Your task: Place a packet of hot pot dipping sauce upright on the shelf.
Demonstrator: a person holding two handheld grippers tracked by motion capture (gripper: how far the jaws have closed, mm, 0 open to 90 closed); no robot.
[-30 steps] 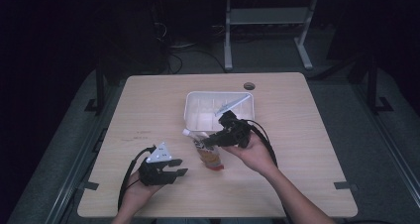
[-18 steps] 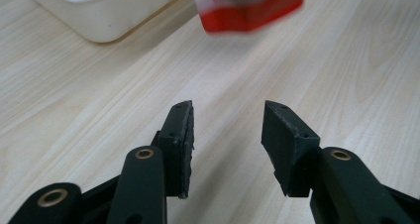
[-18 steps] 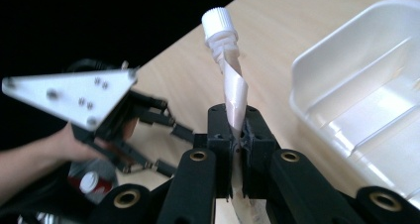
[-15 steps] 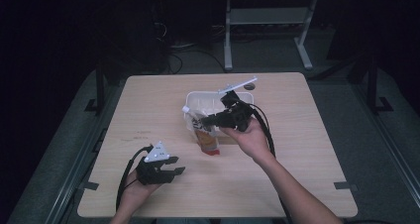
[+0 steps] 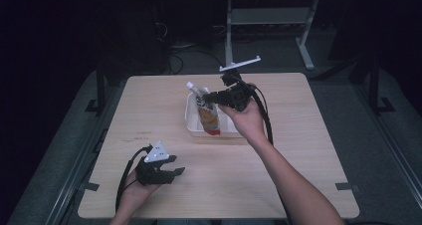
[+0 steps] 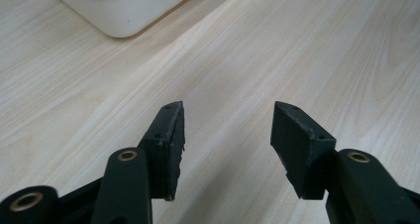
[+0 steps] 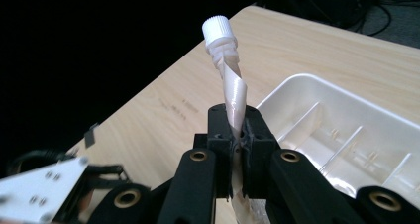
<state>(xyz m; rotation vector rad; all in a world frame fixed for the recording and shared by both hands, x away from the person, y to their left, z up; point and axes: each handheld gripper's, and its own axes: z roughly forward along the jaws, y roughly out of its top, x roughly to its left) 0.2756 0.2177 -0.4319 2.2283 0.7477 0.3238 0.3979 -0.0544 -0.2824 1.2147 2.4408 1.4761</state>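
High view showed the right gripper (image 5: 205,100) raised above the near half of the pale wooden counter (image 5: 298,150), its fingers pinching the neck of a soft orange-and-white spouted pouch with a white screw cap (image 5: 206,113). The pouch hung with its long axis close to upright, cap end up and tilted away to the left, its orange body drooping over the near left corner of the white plastic compartment tray (image 5: 190,116). Whether the pouch's bottom edge touched the tray could not be told.

Right gripper view put the twisted neck of the pouch (image 7: 233,92) squarely between the two black fingers (image 7: 220,135), which were pressed tight on it just below the ribbed cap, with the tray (image 7: 317,85) lying open to the right of the grip and slightly below it.

Nearer the person, the left gripper (image 5: 174,172) rested low over the counter, well apart from the pouch and the tray. Left gripper view showed its fingers (image 6: 171,135) spread with only bare wood (image 6: 297,45) between them, having just been opening, and the tray's rounded corner (image 6: 124,21) ahead and to the left. Any lowering into the tray looked to fall to the right hand, clearly the nearer one.
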